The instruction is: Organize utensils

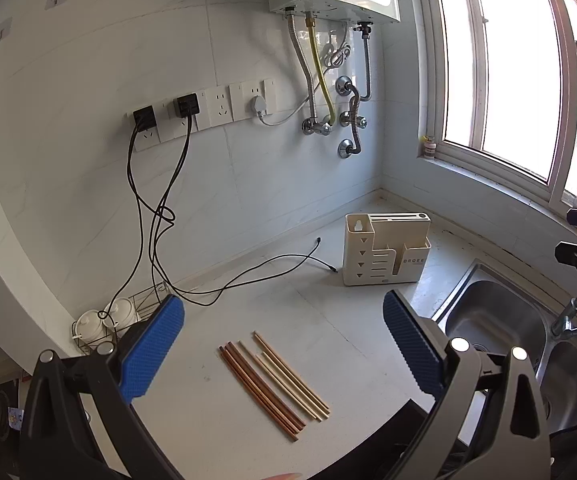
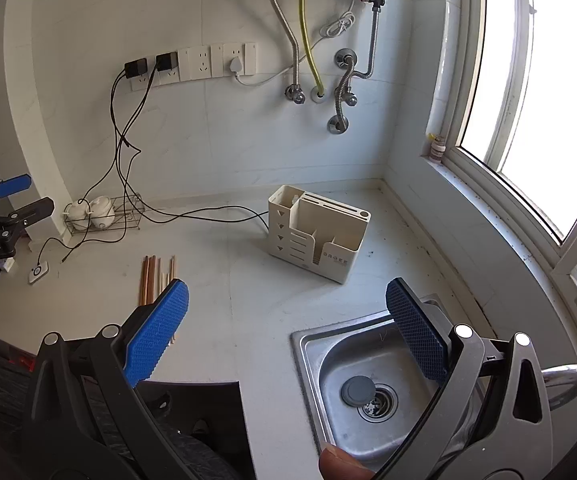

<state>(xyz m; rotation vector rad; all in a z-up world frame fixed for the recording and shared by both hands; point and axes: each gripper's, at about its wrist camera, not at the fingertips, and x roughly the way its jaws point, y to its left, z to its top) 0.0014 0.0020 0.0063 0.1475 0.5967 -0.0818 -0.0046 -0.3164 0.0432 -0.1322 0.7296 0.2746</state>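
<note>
From the left wrist view, the left gripper (image 1: pixel 284 344) hangs over the table (image 1: pixel 216 420) with its blue pads spread wide and nothing between them; the chopsticks (image 1: pixel 274 384) lie flat in a loose bundle on the table directly under the gap, untouched. The cream utensil holder (image 1: pixel 384 250) stands upright farther back, near the wall corner and just beside the sink (image 1: pixel 500 320). From the right wrist view, the right gripper (image 2: pixel 288 312) is held above the sink's (image 2: pixel 328 364) edge, likewise wide open and empty, with the chopsticks (image 2: pixel 150 278) partly behind its left pad and the holder (image 2: pixel 318 236) ahead.
</note>
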